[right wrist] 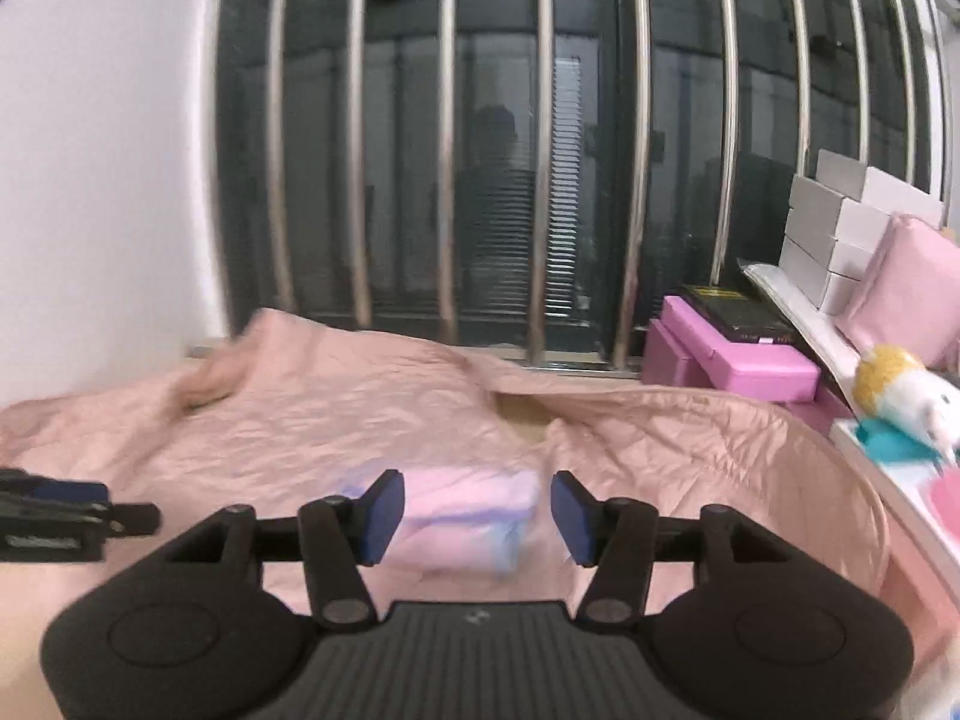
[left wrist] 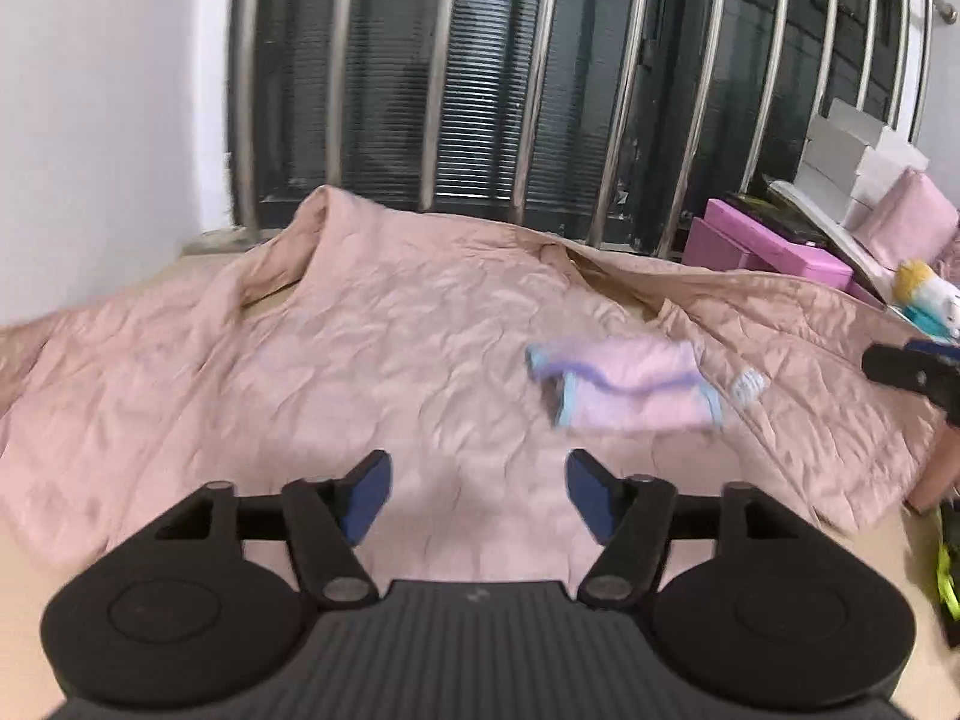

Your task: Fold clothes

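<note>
Both pairs of fingers stood apart and gripped nothing. The left gripper point(left wrist: 478, 489) hung over bare pink quilt point(left wrist: 336, 324), with the small lilac garment point(left wrist: 624, 387) lying folded further ahead and to its right. The right gripper point(right wrist: 477, 516) hovered just short of that garment point(right wrist: 474, 510), pads clear of it. The fold looked finished and let go; next would likely be moving it aside or fetching another piece.

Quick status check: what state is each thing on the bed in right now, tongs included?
Left tongs: open, empty.
Right tongs: open, nothing gripped.
Small garment: folded, lying free on the quilt.
Pink quilt: spread out, wrinkled.
Plush toy: lying at the bedside.
</note>
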